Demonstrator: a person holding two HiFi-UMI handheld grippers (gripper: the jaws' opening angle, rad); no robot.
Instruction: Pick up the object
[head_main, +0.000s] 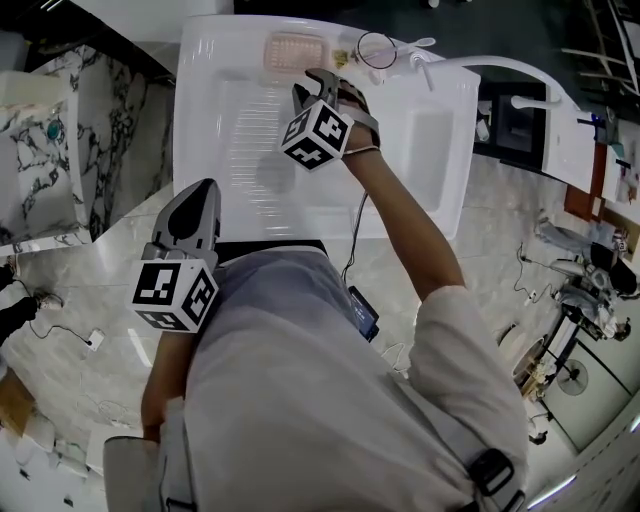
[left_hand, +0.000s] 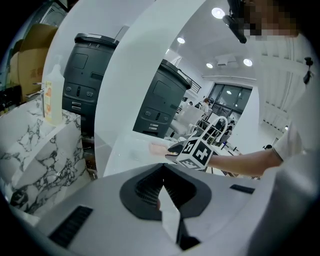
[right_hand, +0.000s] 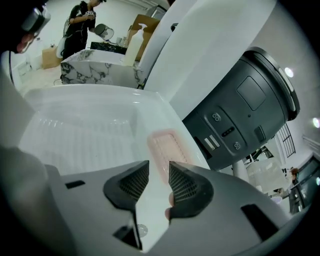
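A pale pink, ribbed rectangular pad (head_main: 296, 50) lies on the far rim of the white basin (head_main: 440, 130). In the right gripper view the pad (right_hand: 167, 147) sits just beyond the jaw tips, slightly right of the gap. My right gripper (head_main: 318, 80) hovers over the basin near it; seen along its jaws, the gripper (right_hand: 159, 170) stands open with nothing between the pads. My left gripper (head_main: 195, 205) hangs back at the basin's near left edge, its jaws (left_hand: 163, 167) meeting at the tips around nothing.
A round wire-rimmed object (head_main: 378, 48) and a white tap (head_main: 420, 50) stand at the basin's back right. A marble counter (head_main: 40, 140) with a bottle (left_hand: 52, 97) is to the left. A dark grey machine (right_hand: 245, 115) stands behind the basin.
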